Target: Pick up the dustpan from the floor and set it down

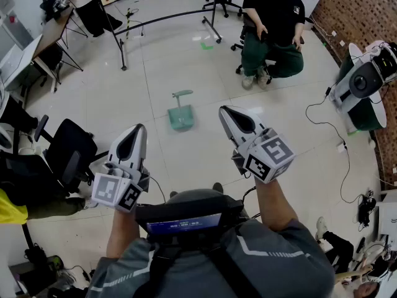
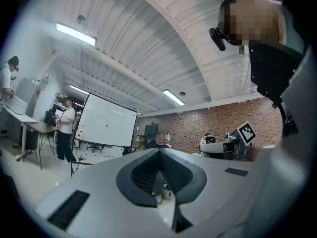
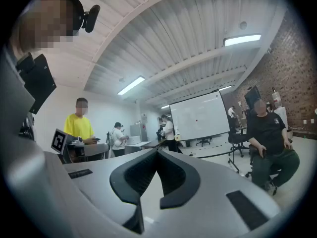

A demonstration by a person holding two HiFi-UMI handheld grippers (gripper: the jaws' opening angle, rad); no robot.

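Note:
A pale green dustpan (image 1: 180,113) with its handle upright sits on the light tiled floor, ahead of me and between the two grippers. My left gripper (image 1: 138,128) is held level to the lower left of it, well above the floor, jaws closed tip to tip with nothing between them. My right gripper (image 1: 224,110) is level to the right of the dustpan, jaws also closed and empty. In the left gripper view the gripper (image 2: 159,150) faces the room, not the dustpan. The same holds for the gripper (image 3: 158,151) in the right gripper view.
A person in black sits on an office chair (image 1: 273,23) beyond the dustpan. A black chair (image 1: 69,149) stands at my left. A whiteboard stand's floor frame (image 1: 162,17) runs across the back. White equipment (image 1: 365,82) and cables (image 1: 335,129) lie at the right.

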